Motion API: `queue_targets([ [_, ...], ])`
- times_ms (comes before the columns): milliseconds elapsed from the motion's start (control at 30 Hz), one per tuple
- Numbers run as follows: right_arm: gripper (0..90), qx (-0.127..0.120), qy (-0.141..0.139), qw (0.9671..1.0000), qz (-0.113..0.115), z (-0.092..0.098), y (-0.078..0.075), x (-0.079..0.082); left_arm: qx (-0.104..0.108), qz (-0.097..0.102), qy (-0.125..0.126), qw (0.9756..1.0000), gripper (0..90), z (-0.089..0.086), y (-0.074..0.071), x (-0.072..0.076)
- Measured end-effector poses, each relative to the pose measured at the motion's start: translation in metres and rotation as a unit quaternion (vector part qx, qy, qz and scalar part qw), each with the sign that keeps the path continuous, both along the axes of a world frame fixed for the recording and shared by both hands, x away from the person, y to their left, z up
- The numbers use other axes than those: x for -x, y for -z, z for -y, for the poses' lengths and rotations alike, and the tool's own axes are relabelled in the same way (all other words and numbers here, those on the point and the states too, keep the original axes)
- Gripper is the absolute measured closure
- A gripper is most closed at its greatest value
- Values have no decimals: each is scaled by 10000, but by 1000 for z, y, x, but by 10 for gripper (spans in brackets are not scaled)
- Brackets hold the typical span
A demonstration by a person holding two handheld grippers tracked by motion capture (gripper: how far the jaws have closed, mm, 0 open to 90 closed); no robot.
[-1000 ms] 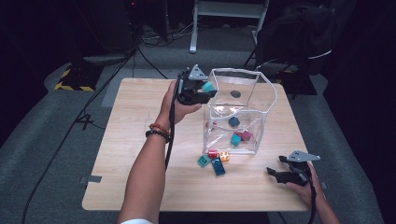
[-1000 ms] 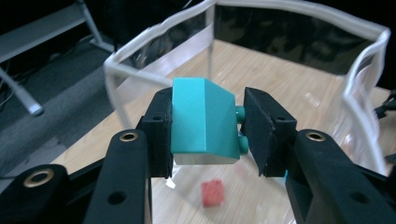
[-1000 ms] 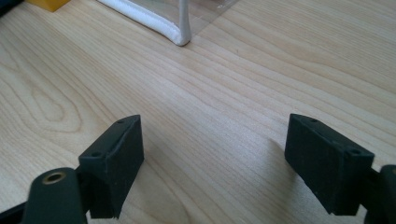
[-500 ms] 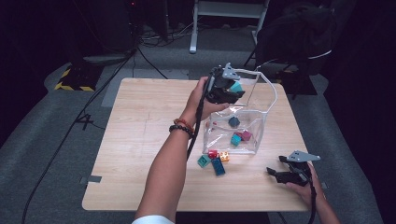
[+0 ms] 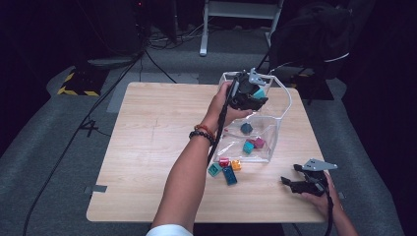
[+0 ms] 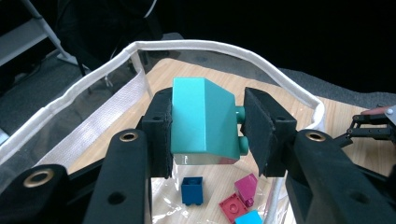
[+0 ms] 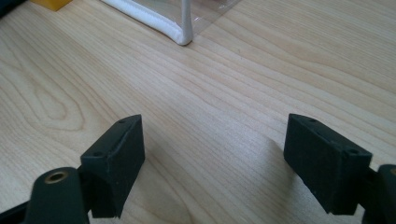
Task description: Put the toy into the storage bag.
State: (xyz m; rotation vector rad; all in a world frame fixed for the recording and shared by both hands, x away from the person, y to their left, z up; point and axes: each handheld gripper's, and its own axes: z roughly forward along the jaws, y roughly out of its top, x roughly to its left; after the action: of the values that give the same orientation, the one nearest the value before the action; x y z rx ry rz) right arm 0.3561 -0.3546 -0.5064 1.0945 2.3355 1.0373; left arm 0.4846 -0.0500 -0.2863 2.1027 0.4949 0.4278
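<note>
Teal sloped block (image 6: 203, 119), one item, clamped between the pads of my left gripper (image 6: 205, 126); its two studs press against one pad. I hold it over the open top of the clear bin (image 5: 281, 105), inside the white rim as the left gripper view shows it.

Clear plastic bin, white-edged, standing on the far right part of the wooden table (image 5: 157, 128). Contents seen through the wall in the left gripper view: a dark blue block (image 6: 192, 190), two magenta blocks (image 6: 246, 186), and a light blue block (image 6: 248, 218) at the picture's lower edge.

Loose blocks on the table just in front of the bin: red (image 5: 224, 162), orange (image 5: 236, 165), teal (image 5: 214, 170), blue (image 5: 229, 175), lying close together.

Right gripper (image 5: 295, 181), low at the near right corner of the table, well apart from the bin. Jaws wide, with nothing between them but bare wood.
</note>
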Motion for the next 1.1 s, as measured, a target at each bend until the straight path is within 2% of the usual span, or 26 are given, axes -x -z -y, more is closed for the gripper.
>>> queue_targets([
  [200, 208, -6, 0, 10000, 0, 0, 0, 0, 72, 34, -120, 9999, 563, -5, -2, -1],
  [367, 208, -10, 4, 10000, 4, 0, 0, 0, 144, 16, -233, 9996, 522, -10, -3, -2],
  [700, 207, 4, -7, 10000, 7, 0, 0, 0, 98, 92, -308, 9994, 487, -18, -4, 3],
  [967, 206, 8, -9, 10000, 2, 0, 0, 0, 32, 162, -360, 9992, 451, -41, -8, 15],
  [1100, 206, 3, -6, 10000, 2, 0, 0, 0, 257, 203, -508, 9982, 344, -63, -9, 20],
])
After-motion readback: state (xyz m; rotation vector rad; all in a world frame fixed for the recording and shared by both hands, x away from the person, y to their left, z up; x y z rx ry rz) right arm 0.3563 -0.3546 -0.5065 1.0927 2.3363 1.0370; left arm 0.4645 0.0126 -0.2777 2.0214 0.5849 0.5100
